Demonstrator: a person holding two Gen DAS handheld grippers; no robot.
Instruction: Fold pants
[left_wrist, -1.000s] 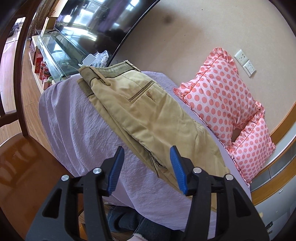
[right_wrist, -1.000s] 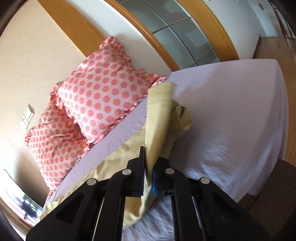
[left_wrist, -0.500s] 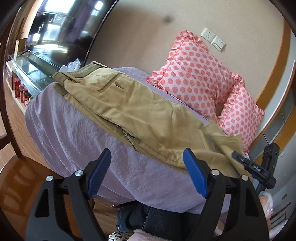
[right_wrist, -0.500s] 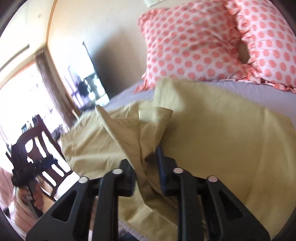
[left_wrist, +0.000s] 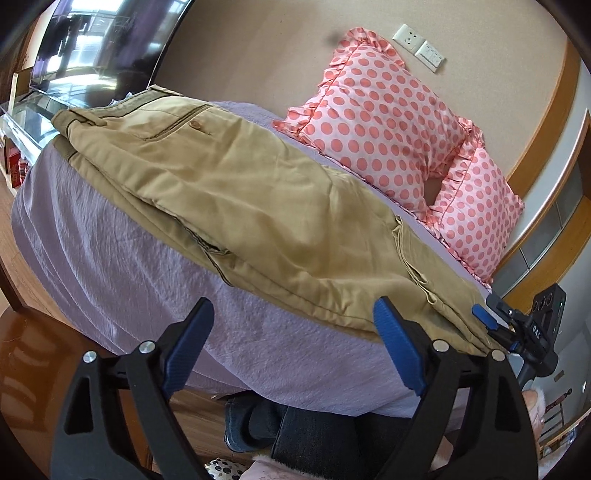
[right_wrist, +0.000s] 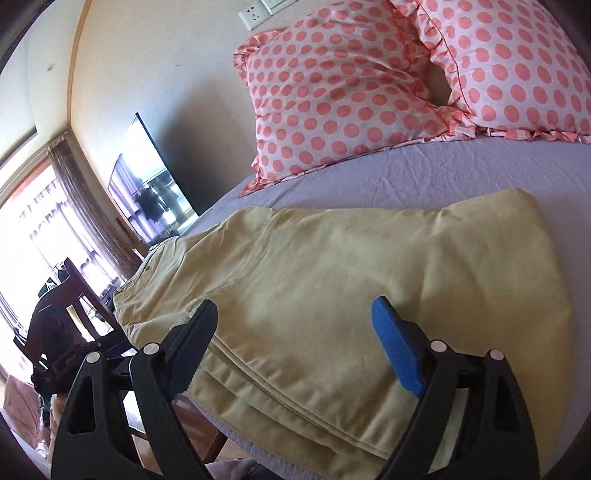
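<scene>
Your right gripper (right_wrist: 291, 332) has let go of the trouser leg it was pinching half a second ago; the fabric that stood bunched between its fingers now lies flat, folded back over the rest of the pants (right_wrist: 351, 288). Its jaws stand wide apart, hovering just above the near edge of the folded layers, and the frames do not settle whether the fingertips brush the cloth. Your left gripper (left_wrist: 293, 332) has stayed spread wide and holds nothing; it hangs off the near side of the bed, over the lavender sheet (left_wrist: 122, 266), just short of the pants' lower edge. From the left wrist view the khaki pants (left_wrist: 258, 206) stretch across the bed, waistband and back pocket at the far left end, folded end at the right near your right gripper (left_wrist: 487, 321). Two pink polka-dot pillows (left_wrist: 388, 122) sit behind the pants against the wall, apart from them.
</scene>
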